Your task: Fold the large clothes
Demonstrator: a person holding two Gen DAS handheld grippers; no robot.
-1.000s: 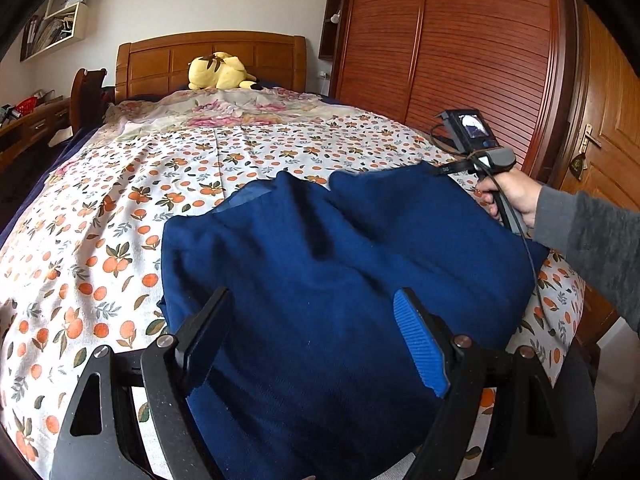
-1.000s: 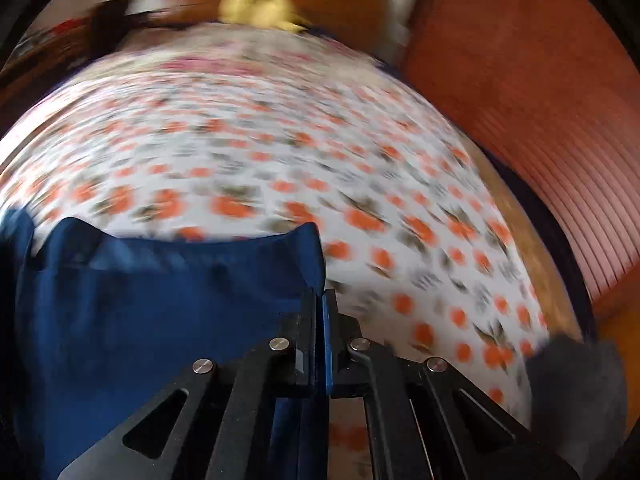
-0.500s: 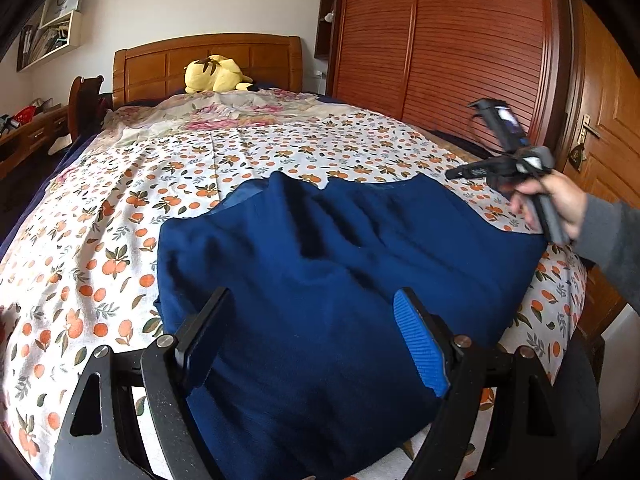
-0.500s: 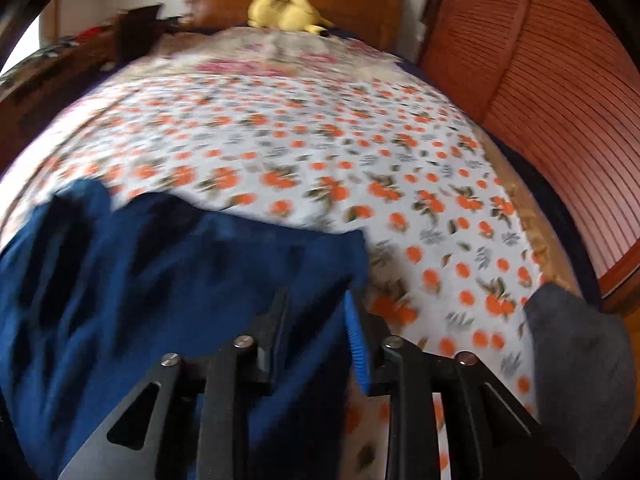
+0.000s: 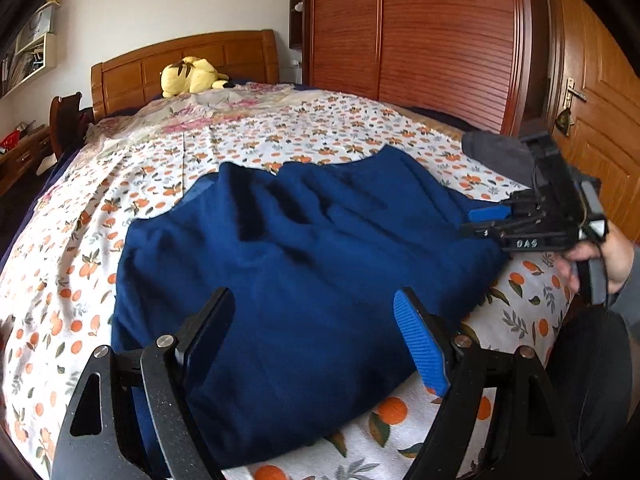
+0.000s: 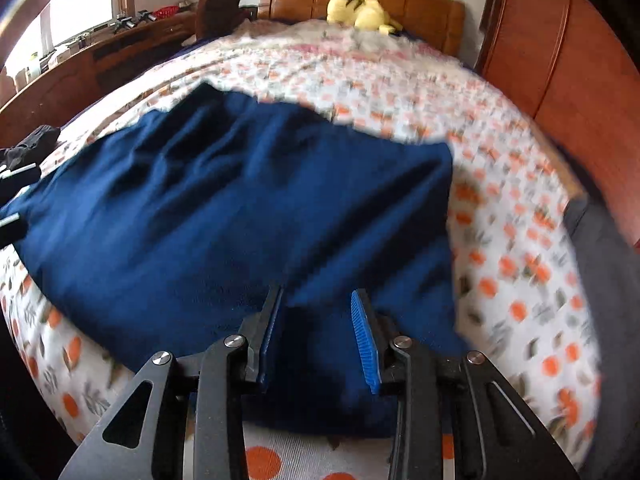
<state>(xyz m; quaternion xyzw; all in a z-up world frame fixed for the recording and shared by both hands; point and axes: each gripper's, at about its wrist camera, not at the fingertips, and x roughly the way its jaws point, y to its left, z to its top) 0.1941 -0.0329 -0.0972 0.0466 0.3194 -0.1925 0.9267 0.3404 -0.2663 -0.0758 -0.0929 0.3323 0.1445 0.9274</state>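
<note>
A large dark blue garment (image 5: 304,264) lies folded and rumpled on the bed near its foot; it also shows in the right wrist view (image 6: 240,208). My left gripper (image 5: 316,320) is open and empty, its jaws wide apart just above the garment's near edge. My right gripper (image 6: 318,312) is open, its jaws apart over the garment's near right edge with cloth below them, not pinched. The right gripper also shows in the left wrist view (image 5: 486,220) at the garment's right side.
The bed has a white sheet with orange fruit print (image 5: 100,220). A yellow plush toy (image 5: 192,76) lies by the wooden headboard (image 5: 224,52). A wooden wardrobe (image 5: 420,40) and door stand to the right. A desk (image 6: 100,52) runs along the left.
My right gripper opened and let go of the garment's corner, then swung down and toward the garment's near right edge. The garment settled flat. My left gripper stayed open, barely moving.
</note>
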